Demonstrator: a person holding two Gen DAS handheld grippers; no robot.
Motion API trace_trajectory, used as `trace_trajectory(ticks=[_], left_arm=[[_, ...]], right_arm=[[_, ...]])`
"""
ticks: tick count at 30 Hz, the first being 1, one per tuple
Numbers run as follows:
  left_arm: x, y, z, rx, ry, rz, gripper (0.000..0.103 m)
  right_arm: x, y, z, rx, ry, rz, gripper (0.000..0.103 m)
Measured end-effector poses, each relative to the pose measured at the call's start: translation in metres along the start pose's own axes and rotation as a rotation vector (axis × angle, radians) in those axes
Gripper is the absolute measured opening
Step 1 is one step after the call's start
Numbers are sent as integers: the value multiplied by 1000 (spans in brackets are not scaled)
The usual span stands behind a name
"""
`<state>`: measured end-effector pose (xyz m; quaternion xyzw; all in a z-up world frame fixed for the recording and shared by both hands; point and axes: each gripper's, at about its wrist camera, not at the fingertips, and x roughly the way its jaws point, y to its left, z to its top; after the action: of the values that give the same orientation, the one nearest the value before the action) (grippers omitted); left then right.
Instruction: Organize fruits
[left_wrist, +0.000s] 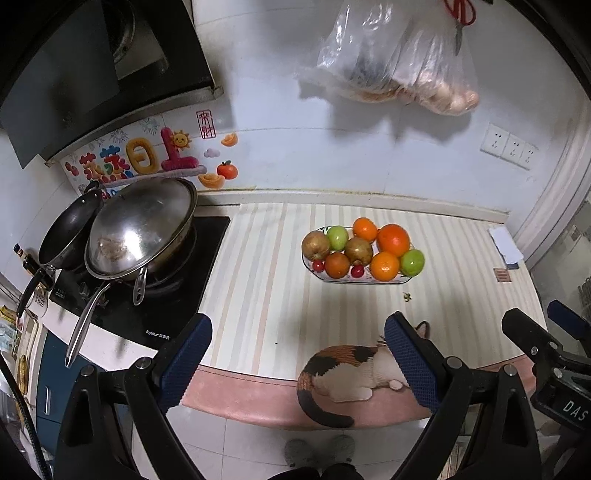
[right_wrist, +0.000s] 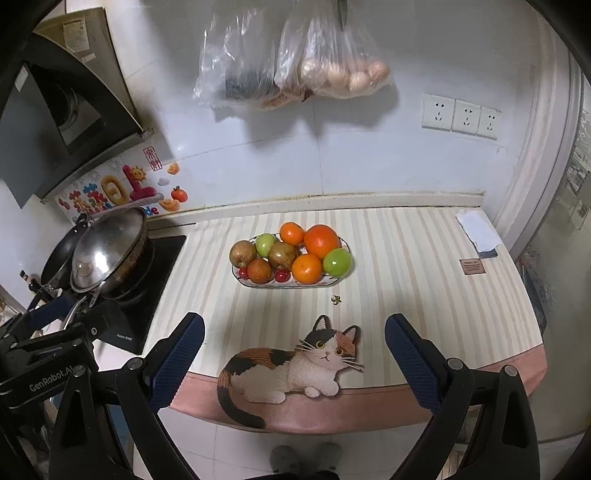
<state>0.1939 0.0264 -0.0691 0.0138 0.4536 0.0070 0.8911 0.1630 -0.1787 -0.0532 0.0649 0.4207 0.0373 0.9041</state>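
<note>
A glass oval plate (left_wrist: 402, 280) (right_wrist: 334, 282) sits on the striped counter mat, piled with fruit: oranges (left_wrist: 393, 239) (right_wrist: 321, 240), green apples (left_wrist: 412, 262) (right_wrist: 337, 262), brownish pears (left_wrist: 316, 245) (right_wrist: 242, 253) and small red cherries (left_wrist: 357, 271) (right_wrist: 282, 275). My left gripper (left_wrist: 297, 354) is open and empty, held back over the counter's front edge, well short of the plate. My right gripper (right_wrist: 294, 352) is open and empty too, above the cat picture (right_wrist: 295, 363) on the mat. The right gripper's body shows at the right of the left wrist view (left_wrist: 546, 354).
A stove with a lidded wok (left_wrist: 142, 230) (right_wrist: 109, 253) and a black pan (left_wrist: 68, 232) stands at the left. Plastic bags (left_wrist: 391, 62) (right_wrist: 295, 62) hang on the wall above. A small scrap (right_wrist: 335, 299) lies in front of the plate. A white cloth (right_wrist: 478, 230) lies far right.
</note>
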Motion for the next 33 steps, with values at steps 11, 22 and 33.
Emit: trace_trajectory(ticks=[11, 22, 33], left_arm=[[22, 2, 1, 8, 43, -2, 96], [18, 3, 2, 11, 32, -8, 96], [12, 8, 1, 7, 33, -23, 96]], right_arm=[[43, 6, 2, -5, 67, -5, 100], [46, 6, 2, -6, 72, -9, 100], [39, 5, -5, -3, 73, 13, 100]])
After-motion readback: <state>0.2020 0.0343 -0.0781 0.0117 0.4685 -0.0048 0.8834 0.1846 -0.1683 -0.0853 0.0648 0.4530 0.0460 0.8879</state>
